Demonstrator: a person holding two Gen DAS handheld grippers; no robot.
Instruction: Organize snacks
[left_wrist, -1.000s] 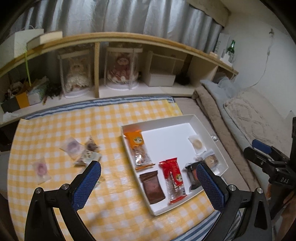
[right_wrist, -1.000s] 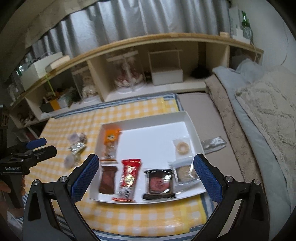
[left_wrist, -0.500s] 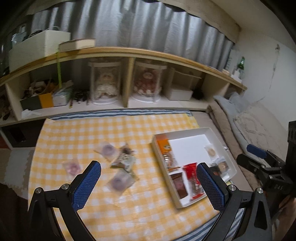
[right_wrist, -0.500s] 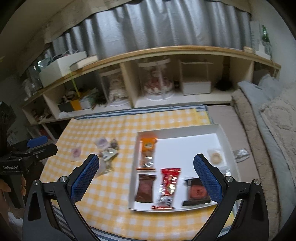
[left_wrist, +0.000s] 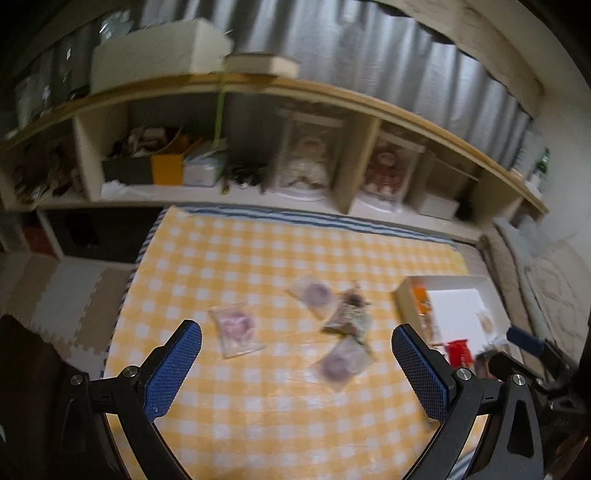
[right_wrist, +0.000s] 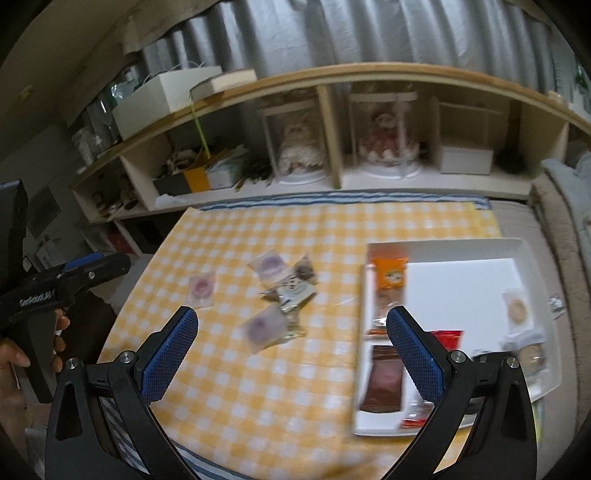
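Left wrist view: the left gripper (left_wrist: 295, 363) now looks down on the loose snacks instead of the white tray (left_wrist: 476, 283), which a second ago filled the middle of this view and now sits at the right edge. Between the wide-spread, empty fingers lie a clear packet with a pink sweet (left_wrist: 237, 328), a second clear packet (left_wrist: 314, 295) further back, a small heap of wrappers (left_wrist: 347, 318) and a purple-centred packet (left_wrist: 341, 363), all on the yellow checked cloth (left_wrist: 258, 258). The frame is smeared by motion, so what each wrapper holds is, at best, a guess. The swing away from the tray suggests the next pick is one of these strays, probably the nearest purple-centred one.

Right wrist view: the right gripper (right_wrist: 291, 350) also sits higher and further back than a second ago, when the tray filled its view; now the tray is on the right and the loose packets are in the centre. Its fingers are spread wide with nothing between them. The tray already holds an orange packet (right_wrist: 389, 273), a brown bar (right_wrist: 382, 380) and a round biscuit (right_wrist: 517, 308) along the far side; four or five snacks remain outside on the cloth. The left gripper's body shows at the left edge, held in a hand (right_wrist: 14, 363).
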